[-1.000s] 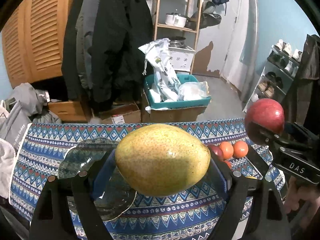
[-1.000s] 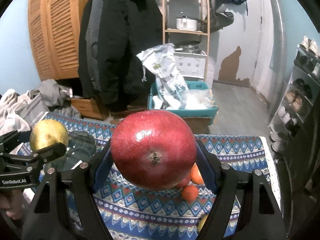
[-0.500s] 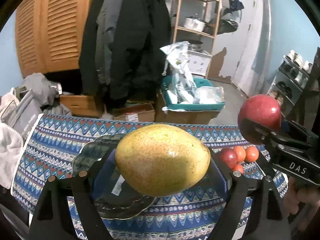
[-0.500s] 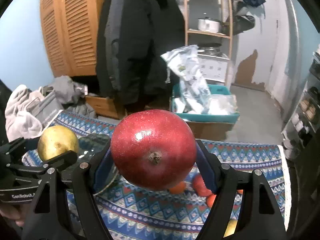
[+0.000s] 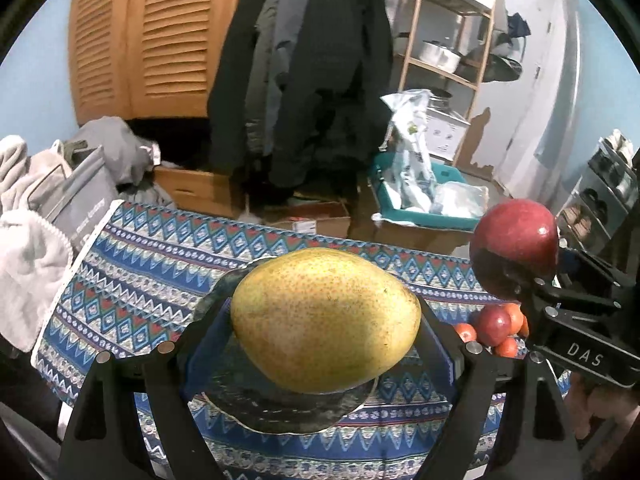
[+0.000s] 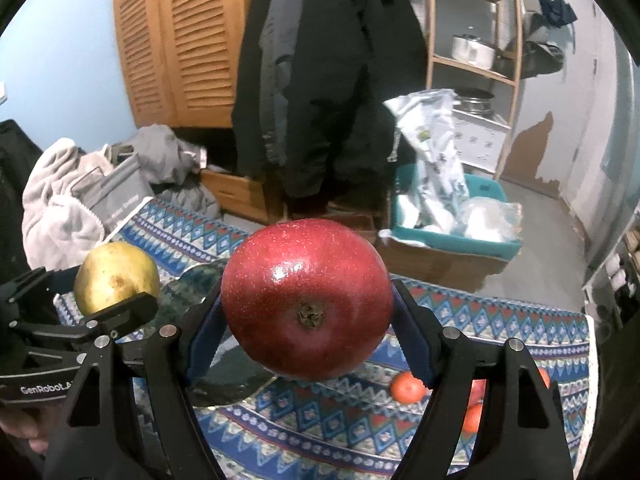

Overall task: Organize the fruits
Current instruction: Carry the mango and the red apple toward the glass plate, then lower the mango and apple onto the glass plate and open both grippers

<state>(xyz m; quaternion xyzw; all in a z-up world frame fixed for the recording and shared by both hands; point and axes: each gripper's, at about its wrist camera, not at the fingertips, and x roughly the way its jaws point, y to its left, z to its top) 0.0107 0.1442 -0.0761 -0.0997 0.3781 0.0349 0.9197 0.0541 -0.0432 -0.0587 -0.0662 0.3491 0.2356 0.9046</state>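
Gripping a yellow-green mango [image 5: 326, 320], the left claw [image 5: 326, 354] is closed on the fruit, with a pad pressed against each end. The mango is held in the air above a dark glass plate [image 5: 288, 408], which rests on the desk under a blue patterned tablecloth [image 5: 132, 280]. In the left wrist view the plate is seen directly below the mango, toward 6 o'clock.

A red apple [image 6: 307, 305] is clamped in the right claw [image 6: 308, 344], the blue pads [image 6: 202, 344] being set against both of its sides, and its blossom end is turned toward the camera. The apple is likewise carried clear of the desk. In the right wrist view the mango and the left claw are located at 9 o'clock of the apple, and part of the plate shows between the two fruits.

In the left wrist view the right claw and its apple are found at 3 o'clock of the mango. A cluster of small fruits [image 5: 498, 326], orange ones and a red one, lies on the tablecloth at 4 o'clock of the mango, just beside the plate. Beyond the desk, dark coats [image 6: 328, 80] are hung at 12 o'clock, and a teal bin [image 6: 456, 232] holding plastic bags is placed at 2 o'clock.
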